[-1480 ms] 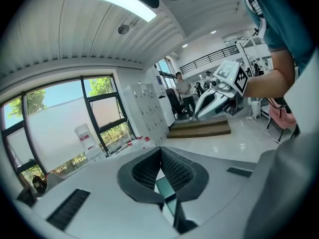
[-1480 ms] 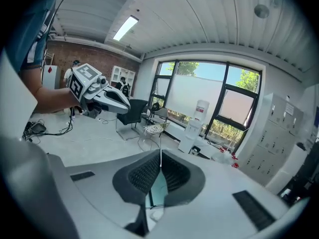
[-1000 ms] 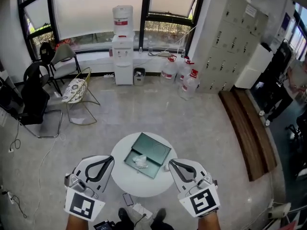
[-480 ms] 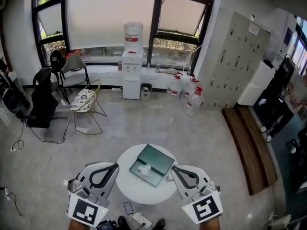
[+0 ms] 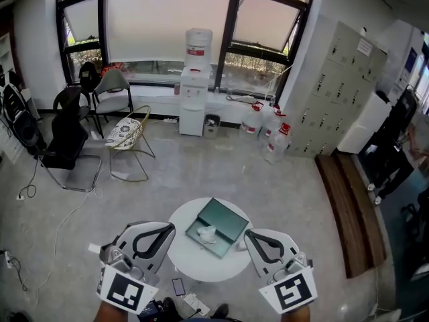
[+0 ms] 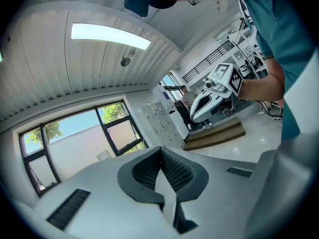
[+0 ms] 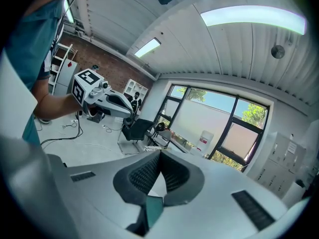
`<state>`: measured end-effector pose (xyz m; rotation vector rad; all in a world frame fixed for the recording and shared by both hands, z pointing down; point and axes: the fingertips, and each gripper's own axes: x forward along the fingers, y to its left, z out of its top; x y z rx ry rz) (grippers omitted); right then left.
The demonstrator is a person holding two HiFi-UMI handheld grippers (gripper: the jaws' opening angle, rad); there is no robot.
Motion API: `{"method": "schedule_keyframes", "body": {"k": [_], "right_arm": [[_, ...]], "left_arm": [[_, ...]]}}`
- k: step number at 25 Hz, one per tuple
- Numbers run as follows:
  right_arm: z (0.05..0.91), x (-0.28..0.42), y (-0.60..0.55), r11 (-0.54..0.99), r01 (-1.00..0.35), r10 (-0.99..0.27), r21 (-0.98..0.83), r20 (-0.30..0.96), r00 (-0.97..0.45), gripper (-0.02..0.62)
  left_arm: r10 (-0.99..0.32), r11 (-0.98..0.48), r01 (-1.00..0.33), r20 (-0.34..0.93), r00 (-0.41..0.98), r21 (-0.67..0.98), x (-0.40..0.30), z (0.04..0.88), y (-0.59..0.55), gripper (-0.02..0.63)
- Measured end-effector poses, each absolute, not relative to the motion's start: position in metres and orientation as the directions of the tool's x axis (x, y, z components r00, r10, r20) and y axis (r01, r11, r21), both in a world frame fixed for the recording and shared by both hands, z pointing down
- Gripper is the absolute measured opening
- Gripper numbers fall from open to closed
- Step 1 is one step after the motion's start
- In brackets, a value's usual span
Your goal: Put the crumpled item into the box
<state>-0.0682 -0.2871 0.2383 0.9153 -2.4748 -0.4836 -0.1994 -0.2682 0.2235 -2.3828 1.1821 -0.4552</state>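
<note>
A white crumpled item lies inside the open green box on the small round white table in the head view. My left gripper is held at the table's left edge, shut and empty. My right gripper is held at the table's right edge, also shut and empty. In the left gripper view the jaws meet with nothing between them, and the right gripper shows beyond. In the right gripper view the jaws touch at the tips, with the left gripper in the distance.
A water dispenser stands at the window, with water bottles to its right. Chairs and a wire chair stand at the left. Grey lockers and a wooden bench are at the right. A phone lies on the floor near the table.
The head view has tilted up and pulled back, so the table and box sit lower and look smaller. Both grippers keep their places beside the table, still shut.
</note>
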Motion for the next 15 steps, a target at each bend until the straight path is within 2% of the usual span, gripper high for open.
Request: {"method": "schedule_keyframes", "body": {"k": [15], "right_arm": [[0.244,-0.072,-0.295,0.725,-0.516,-0.676,0.456,0.327,-0.661,0.037]], "left_arm": [[-0.81,-0.546,-0.647,0.136,0.571,-0.532,-0.208,0.228,-0.277,0.018]]}}
